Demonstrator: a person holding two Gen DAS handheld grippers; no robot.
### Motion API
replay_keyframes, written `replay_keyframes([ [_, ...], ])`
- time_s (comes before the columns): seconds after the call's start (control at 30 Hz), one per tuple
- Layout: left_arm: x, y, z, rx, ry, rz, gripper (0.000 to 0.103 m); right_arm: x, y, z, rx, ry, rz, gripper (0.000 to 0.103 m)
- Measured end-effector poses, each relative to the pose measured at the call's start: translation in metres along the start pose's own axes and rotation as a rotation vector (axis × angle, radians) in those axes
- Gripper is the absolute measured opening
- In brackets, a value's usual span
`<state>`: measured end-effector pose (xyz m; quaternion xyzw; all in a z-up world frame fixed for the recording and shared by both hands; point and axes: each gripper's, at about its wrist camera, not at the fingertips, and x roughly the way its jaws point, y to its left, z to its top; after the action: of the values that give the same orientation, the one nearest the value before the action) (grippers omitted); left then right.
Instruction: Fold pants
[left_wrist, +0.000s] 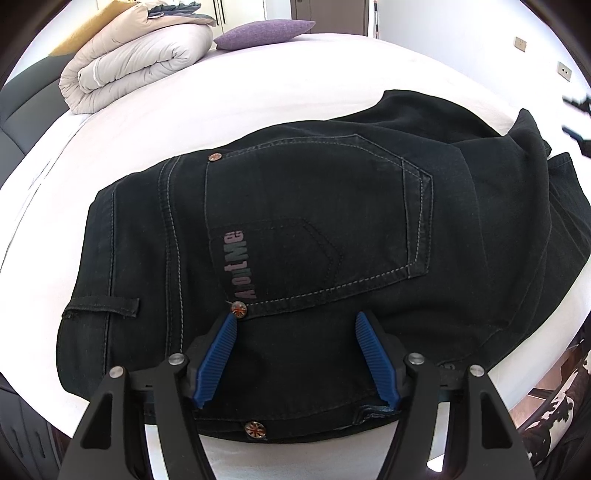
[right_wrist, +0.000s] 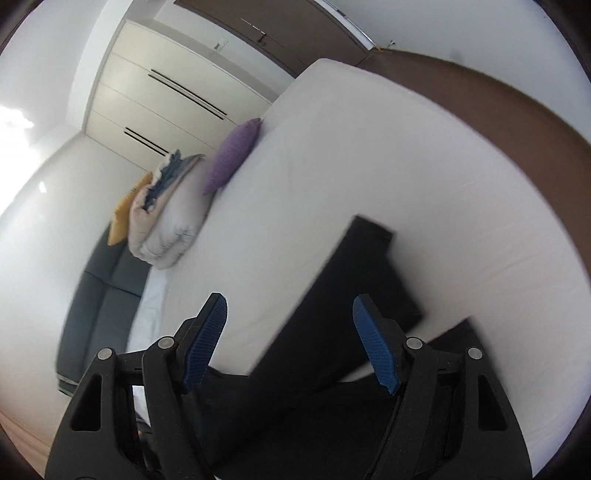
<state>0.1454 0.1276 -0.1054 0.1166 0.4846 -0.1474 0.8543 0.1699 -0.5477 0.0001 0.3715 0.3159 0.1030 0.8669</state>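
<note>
The black pants (left_wrist: 314, 236) are lying on the white bed (left_wrist: 258, 85), folded lengthwise so that the seat with its back pocket (left_wrist: 317, 221) is facing up. The waistband, with a belt loop (left_wrist: 101, 306), is lying toward the left side of the left wrist view, and the legs are running off to the right. The left gripper (left_wrist: 295, 325) is hanging just over the near edge of the pants, below the pocket. Its blue pads (left_wrist: 218, 358) are standing wide apart, with the cloth lying flat under the gap and nothing gripped between them. A copper rivet (left_wrist: 238, 308) is sitting just beside the tip of the left pad, and a metal button (left_wrist: 255, 430) is showing at the edge of the waistband nearest the camera.

In the blurred right wrist view, the right gripper (right_wrist: 290, 304) is tilting above the bed, its jaws also wide and holding nothing. The legs of the pants (right_wrist: 351, 295) are stretching away below and beyond it, apart from its fingers.

A folded duvet (left_wrist: 136, 62) and a purple cushion (left_wrist: 264, 31) are resting at the far end of the bed, well apart from the pants.
</note>
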Motion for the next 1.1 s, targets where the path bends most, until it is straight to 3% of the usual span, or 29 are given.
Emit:
replay_keyframes([
  [0.07, 0.000, 0.000, 0.000, -0.002, -0.001, 0.001, 0.070, -0.003, -0.056, 0.039, -0.039, 0.027, -0.057, 0.071],
  [0.17, 0.001, -0.002, 0.001, -0.006, 0.001, 0.005, 0.070, 0.006, -0.101, 0.065, -0.112, 0.114, -0.032, 0.071],
  [0.43, 0.004, -0.008, 0.008, -0.003, 0.023, 0.017, 0.071, 0.084, -0.128, 0.083, -0.263, 0.336, -0.095, 0.069],
  [0.57, 0.004, -0.008, 0.008, -0.004, 0.023, 0.017, 0.071, 0.134, -0.165, 0.094, -0.274, 0.425, -0.113, 0.056],
  [0.6, 0.004, -0.008, 0.009, -0.004, 0.021, 0.016, 0.071, 0.142, -0.165, 0.099, -0.270, 0.434, -0.098, 0.040],
  [0.63, 0.004, -0.009, 0.009, -0.006, 0.019, 0.017, 0.071, 0.156, -0.154, 0.101, -0.266, 0.450, -0.087, 0.031],
  [0.77, 0.004, -0.010, 0.010, -0.005, 0.018, 0.021, 0.072, 0.156, -0.146, 0.085, -0.332, 0.499, -0.127, 0.007],
  [0.97, 0.004, -0.010, 0.009, -0.004, 0.015, 0.023, 0.072, 0.130, -0.083, 0.096, -0.386, 0.411, -0.104, 0.005],
  [1.1, 0.004, -0.011, 0.008, -0.002, 0.014, 0.022, 0.072, 0.082, -0.026, 0.111, -0.395, 0.328, -0.049, 0.005],
])
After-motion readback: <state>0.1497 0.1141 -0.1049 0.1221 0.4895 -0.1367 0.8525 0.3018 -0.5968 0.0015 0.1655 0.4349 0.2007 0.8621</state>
